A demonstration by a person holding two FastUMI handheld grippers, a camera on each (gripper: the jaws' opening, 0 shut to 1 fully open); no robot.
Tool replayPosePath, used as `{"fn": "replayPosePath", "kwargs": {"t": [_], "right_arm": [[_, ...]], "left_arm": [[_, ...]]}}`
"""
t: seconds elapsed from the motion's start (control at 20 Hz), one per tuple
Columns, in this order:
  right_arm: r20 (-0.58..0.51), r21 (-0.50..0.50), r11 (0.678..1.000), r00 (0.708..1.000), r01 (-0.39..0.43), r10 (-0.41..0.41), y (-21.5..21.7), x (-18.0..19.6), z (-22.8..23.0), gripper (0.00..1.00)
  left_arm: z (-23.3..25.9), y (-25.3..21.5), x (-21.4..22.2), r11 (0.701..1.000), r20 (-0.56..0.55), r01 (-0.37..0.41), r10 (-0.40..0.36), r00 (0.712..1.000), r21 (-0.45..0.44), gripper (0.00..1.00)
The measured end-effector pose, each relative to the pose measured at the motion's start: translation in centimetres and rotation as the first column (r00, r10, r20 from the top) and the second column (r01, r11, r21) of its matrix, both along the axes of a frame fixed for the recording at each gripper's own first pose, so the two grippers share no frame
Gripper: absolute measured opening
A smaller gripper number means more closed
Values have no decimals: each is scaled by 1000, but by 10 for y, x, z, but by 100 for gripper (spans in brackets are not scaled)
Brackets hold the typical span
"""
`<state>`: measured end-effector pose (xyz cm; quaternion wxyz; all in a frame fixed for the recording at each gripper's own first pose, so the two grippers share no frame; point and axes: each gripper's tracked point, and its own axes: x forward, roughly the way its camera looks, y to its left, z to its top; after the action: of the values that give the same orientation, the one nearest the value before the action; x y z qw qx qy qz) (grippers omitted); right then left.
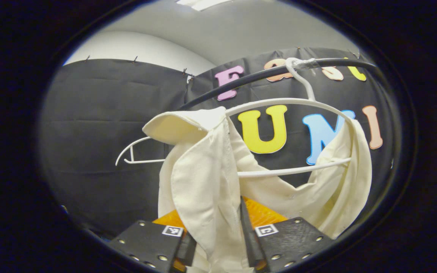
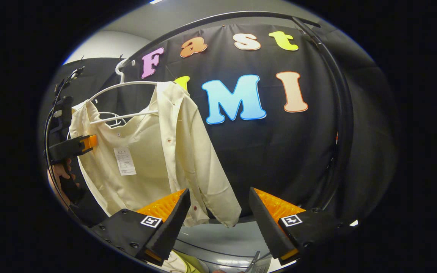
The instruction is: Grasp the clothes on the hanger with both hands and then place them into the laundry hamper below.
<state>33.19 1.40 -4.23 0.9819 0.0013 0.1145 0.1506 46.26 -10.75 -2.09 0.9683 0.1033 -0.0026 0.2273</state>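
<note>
A cream shirt [image 1: 203,178] hangs on a white hanger [image 1: 290,101] hooked over a black rail [image 1: 241,78]. The shirt sits bunched toward the hanger's middle and right, leaving the hanger's left arm bare. My left gripper [image 1: 216,223] is shut on a fold of the shirt's front, with cloth filling the gap between its fingers. In the right gripper view the shirt [image 2: 154,151] hangs at the left, with the left gripper [image 2: 85,144] and a hand at its edge. My right gripper [image 2: 218,223] is open, and the shirt's lower corner hangs just beyond its fingertips.
The rail [image 2: 340,98] curves down the right side as an upright post. A white tag [image 2: 124,161] hangs inside the shirt. A pale surface [image 2: 222,242] and a yellow-green thing [image 2: 182,263] lie low between the right gripper's fingers; what they are I cannot tell.
</note>
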Motion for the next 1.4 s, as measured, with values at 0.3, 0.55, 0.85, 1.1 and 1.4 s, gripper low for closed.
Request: {"fn": "replayPosePath", "kwargs": {"t": [0.3,0.55,0.85,1.1,1.4], "right_arm": [[60,39,997,997,-60,57,38,21,25,98],[110,122,983,986,-136,122,84,45,57,98],[122,170,972,982,-164,144,125,60,65,98],[119,136,981,985,-141,126,150,92,55,98],[124,98,995,992,-34,22,154,132,43,92]], "left_arm": [[4,14,-6,997,30,52,-51,998,-53,9],[10,10,-16,990,44,114,-111,993,-87,1],[16,8,-28,985,60,142,-137,989,-97,1],[15,5,-27,981,50,163,-158,986,-105,2],[14,2,-29,980,59,166,-161,985,-110,1]]}}
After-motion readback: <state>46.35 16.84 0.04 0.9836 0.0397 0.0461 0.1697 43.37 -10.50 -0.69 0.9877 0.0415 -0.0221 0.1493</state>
